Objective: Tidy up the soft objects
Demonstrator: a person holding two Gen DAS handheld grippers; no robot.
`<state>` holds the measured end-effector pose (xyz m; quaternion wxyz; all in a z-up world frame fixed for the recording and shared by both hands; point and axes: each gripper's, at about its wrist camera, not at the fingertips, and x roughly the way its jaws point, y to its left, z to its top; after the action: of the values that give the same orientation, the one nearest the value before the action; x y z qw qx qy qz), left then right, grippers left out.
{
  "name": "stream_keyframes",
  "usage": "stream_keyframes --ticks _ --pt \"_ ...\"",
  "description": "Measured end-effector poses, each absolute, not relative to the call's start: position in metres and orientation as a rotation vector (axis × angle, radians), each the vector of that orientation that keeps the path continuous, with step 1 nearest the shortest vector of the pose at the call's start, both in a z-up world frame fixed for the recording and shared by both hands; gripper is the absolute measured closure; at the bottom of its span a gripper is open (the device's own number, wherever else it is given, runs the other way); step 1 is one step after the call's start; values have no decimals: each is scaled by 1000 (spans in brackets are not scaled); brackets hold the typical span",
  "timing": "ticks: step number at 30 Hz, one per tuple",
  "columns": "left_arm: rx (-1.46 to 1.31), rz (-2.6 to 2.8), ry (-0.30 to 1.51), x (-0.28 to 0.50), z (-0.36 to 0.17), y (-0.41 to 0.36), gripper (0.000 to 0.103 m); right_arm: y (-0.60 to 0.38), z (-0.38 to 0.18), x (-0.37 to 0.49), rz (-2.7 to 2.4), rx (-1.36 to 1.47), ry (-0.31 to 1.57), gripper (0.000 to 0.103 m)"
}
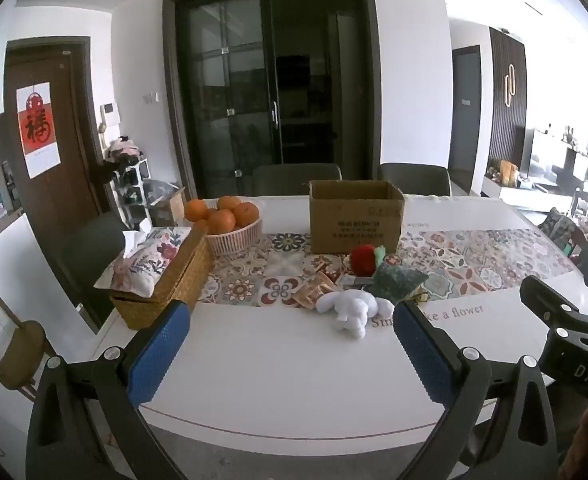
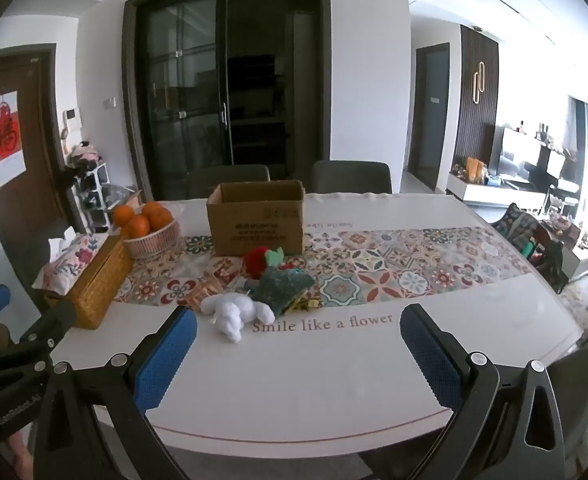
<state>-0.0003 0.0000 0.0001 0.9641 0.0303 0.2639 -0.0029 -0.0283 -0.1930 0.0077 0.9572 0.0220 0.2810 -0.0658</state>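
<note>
on the white tabletop (image 1: 278,360) we count one white plush animal (image 1: 350,308), lying on its side at the near edge of the patterned runner (image 1: 474,256). just behind it: one green patterned pouch (image 1: 398,284), one red plush (image 1: 363,258) with a small green piece beside it, and a few orange-gold wrapped packets (image 1: 314,290), number unclear. one open cardboard box (image 1: 354,216) stands upright behind this cluster, touching none of it that we can tell. to the left: one pale basket (image 1: 234,236) holding at least five oranges (image 1: 222,212), and one woven tissue box (image 1: 166,280) with a floral cloth cover. two chairs stand at the far side.

our left gripper (image 1: 290,340) hovers level above the near tabletop, fingers (image 1: 158,352) spread wide, holding nothing. our right gripper (image 2: 298,344) sits alongside at like height, fingers (image 2: 166,356) equally wide and empty. both point toward the plush cluster, well apart from it.
</note>
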Motion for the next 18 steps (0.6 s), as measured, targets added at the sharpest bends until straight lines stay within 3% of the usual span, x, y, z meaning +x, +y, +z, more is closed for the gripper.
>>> stream_keyframes --ticks 18 --pt "60 2 530 -1 -1 -1 0 -195 7 -28 -140 55 575 0"
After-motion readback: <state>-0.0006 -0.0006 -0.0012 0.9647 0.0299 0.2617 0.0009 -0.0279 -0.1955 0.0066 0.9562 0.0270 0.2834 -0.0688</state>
